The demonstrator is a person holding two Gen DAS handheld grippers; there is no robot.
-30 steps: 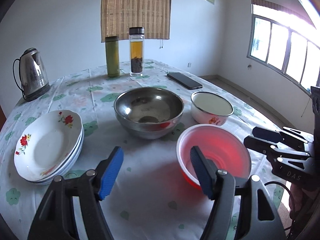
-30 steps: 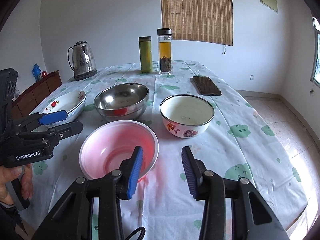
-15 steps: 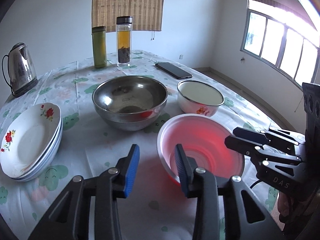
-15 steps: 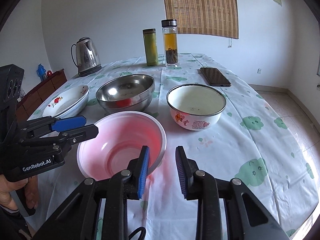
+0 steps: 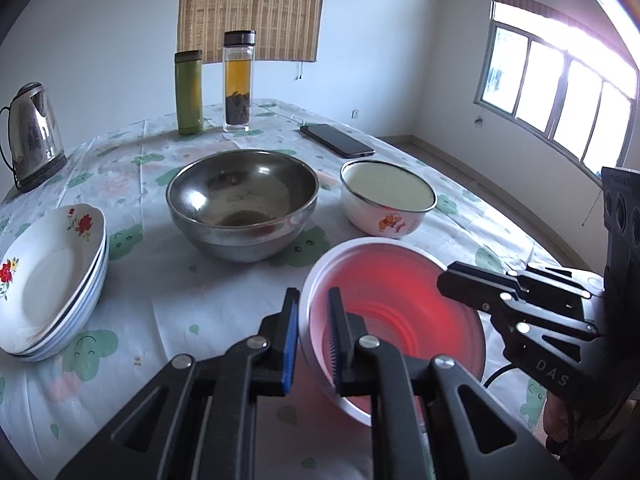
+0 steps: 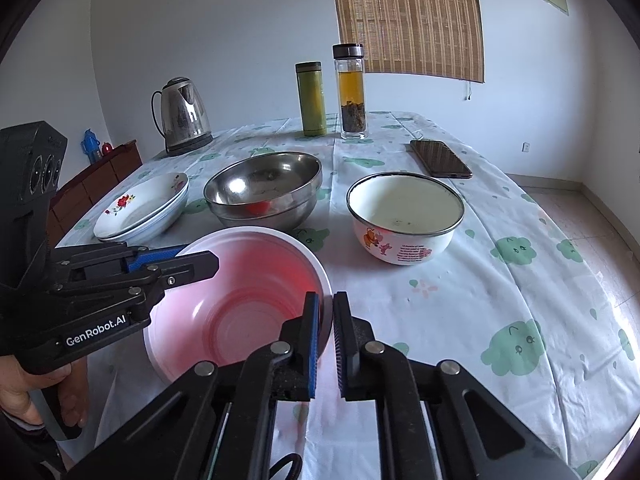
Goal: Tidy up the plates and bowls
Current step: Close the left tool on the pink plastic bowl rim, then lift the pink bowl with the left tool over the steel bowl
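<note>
Pink bowl [image 5: 396, 312]: plastic, white rim, red-tinted inside. It sits between the 2 grippers at the near edge of the tabletop [image 6: 460, 304], mouth up and tipped slightly toward the left gripper's camera; round, so no long axis.

Left gripper [image 5: 313, 330]: closed on the pink bowl's left rim, 1 blue pad outside the wall and 1 inside.

Right gripper [image 6: 327, 322]: closed on the bowl's right rim, the wall pinched between its 2 pads. A hand [image 6: 24, 392] shows under the left gripper's handle in the right wrist view.

Steel bowl [image 5: 243, 202]: large, upright, just beyond the pink bowl, ahead of the left gripper. A red reflection shows on its near side.

Enamel bowl [image 6: 405, 216]: white with a dark rim and a cartoon print, upright, ahead of the right gripper, beside the steel bowl and apart from it.

Stack of plates [image 5: 52, 280]: white, red flower print, well out to the left of the left gripper; I cannot tell the count.

Far side of the tabletop, beyond both grippers: kettle [image 6: 182, 116], green flask [image 5: 189, 92], glass bottle [image 5: 238, 80] with amber liquid and dark leaves, both upright and side by side; phone [image 6: 440, 159] lying flat, its long axis running away from the right gripper.

Cloth: white with green cloud prints.
</note>
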